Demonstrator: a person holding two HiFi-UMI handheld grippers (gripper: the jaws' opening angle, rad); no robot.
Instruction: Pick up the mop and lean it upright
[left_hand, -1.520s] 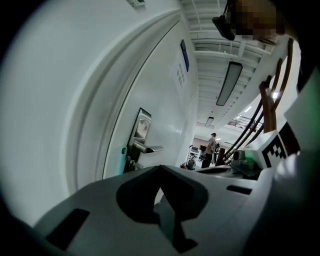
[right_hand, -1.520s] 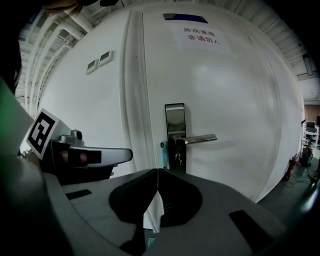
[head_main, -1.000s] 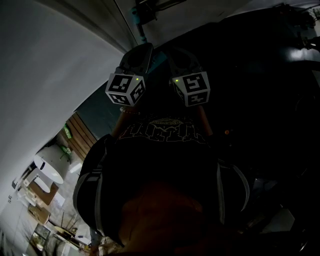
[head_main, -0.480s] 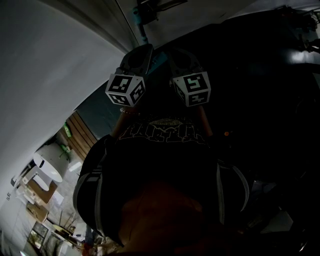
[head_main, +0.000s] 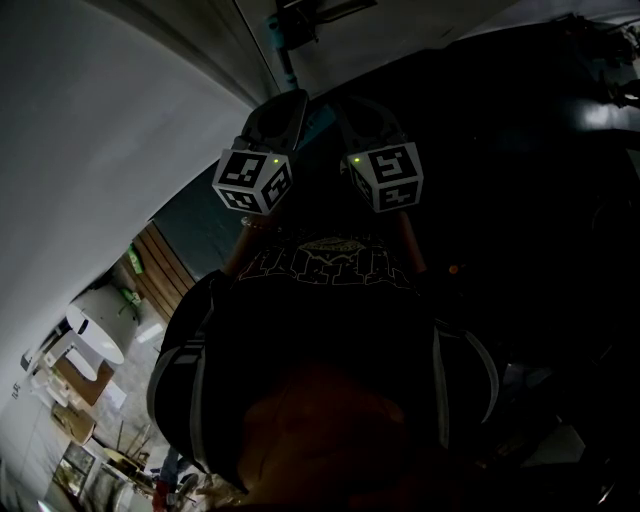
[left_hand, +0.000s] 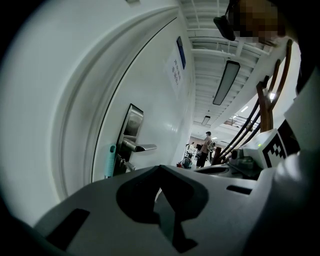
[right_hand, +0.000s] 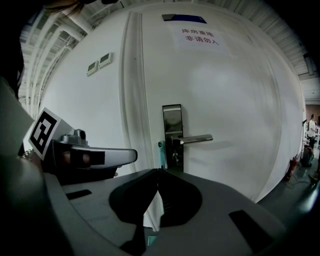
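Note:
A teal mop handle (right_hand: 161, 154) stands upright against the white door (right_hand: 235, 100), just left of the metal lock plate (right_hand: 172, 130). The same teal handle (left_hand: 109, 161) shows beside the lock in the left gripper view, and its teal top (head_main: 283, 52) shows in the head view. My left gripper (head_main: 288, 100) and right gripper (head_main: 356, 108) are held side by side in front of my dark shirt, short of the door. Both are shut with nothing between the jaws. The mop's head is hidden.
A lever door handle (right_hand: 194, 138) sticks out right of the mop handle. A printed sign (right_hand: 201, 37) hangs high on the door. A person (left_hand: 205, 148) stands far down the corridor. White furniture (head_main: 95, 335) and wooden slats (head_main: 160, 265) lie at the lower left.

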